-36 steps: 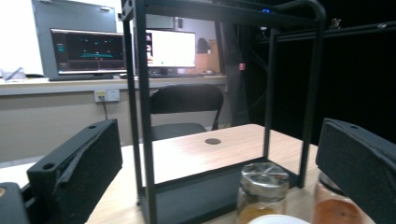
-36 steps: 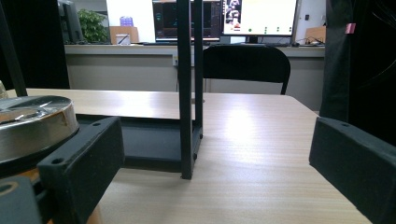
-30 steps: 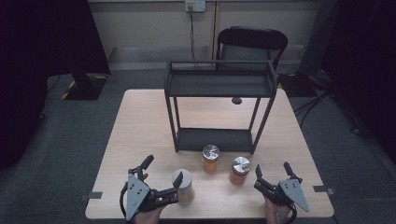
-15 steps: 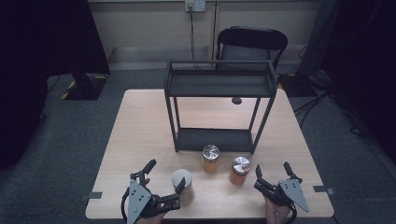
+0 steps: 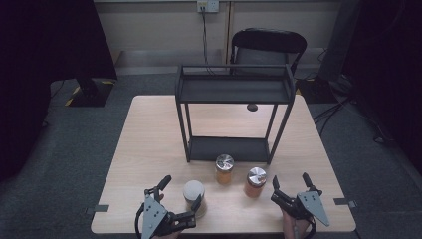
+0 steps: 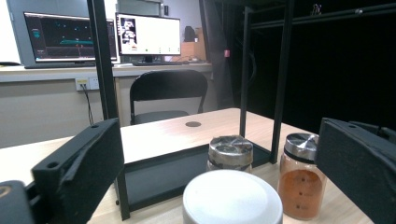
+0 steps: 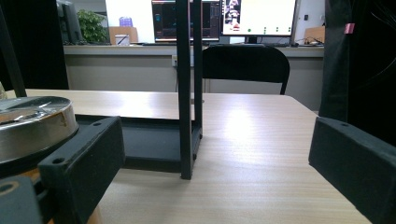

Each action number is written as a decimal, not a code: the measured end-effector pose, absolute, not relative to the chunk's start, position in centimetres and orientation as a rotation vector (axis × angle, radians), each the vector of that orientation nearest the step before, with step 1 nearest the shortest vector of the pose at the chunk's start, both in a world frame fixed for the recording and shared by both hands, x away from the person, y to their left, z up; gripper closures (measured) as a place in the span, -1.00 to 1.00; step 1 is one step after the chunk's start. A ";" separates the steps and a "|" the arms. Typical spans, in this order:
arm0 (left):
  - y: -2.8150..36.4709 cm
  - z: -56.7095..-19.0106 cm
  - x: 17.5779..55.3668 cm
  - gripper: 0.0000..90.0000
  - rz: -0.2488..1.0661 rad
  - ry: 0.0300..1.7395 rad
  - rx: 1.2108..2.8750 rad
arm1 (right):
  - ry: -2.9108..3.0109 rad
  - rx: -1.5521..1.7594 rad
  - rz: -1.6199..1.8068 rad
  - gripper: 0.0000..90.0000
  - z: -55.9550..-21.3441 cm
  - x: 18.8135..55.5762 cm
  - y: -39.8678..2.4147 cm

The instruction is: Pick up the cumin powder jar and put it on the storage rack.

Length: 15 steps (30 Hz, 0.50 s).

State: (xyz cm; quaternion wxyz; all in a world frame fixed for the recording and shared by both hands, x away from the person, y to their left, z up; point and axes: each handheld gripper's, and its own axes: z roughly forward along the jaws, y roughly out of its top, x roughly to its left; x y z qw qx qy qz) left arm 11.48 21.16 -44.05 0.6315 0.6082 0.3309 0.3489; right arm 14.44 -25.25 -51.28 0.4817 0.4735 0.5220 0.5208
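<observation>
One white-lidded jar between open left claw jaws.

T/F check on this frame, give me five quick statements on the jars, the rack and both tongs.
1. The left tongs are open around the white-lidded jar. True.
2. The right tongs are shut on the orange spice jar. False: they are open, and that jar stands apart to their left.
3. Three jars stand on the table in front of the black two-tier rack. True.
4. The jar with the silver lid sits on the rack's lower shelf. False: it stands on the table just in front of it.
5. The rack's top shelf holds a jar. False: it is bare.
</observation>
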 end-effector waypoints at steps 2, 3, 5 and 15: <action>21.1 -44.2 11.6 -0.96 0.791 0.756 1.402 | 1.273 1.154 1.270 -0.94 -51.3 14.4 -25.3; 21.0 -44.3 11.6 -0.95 0.792 0.756 1.408 | 1.273 1.154 1.270 -0.94 -51.3 14.4 -25.3; 20.8 -44.5 11.6 -0.93 0.790 0.761 1.411 | 1.273 1.154 1.270 -0.94 -51.3 14.4 -25.2; 20.4 -44.9 12.0 -0.77 0.764 0.802 1.463 | 1.272 1.153 1.270 -0.94 -51.3 14.4 -25.2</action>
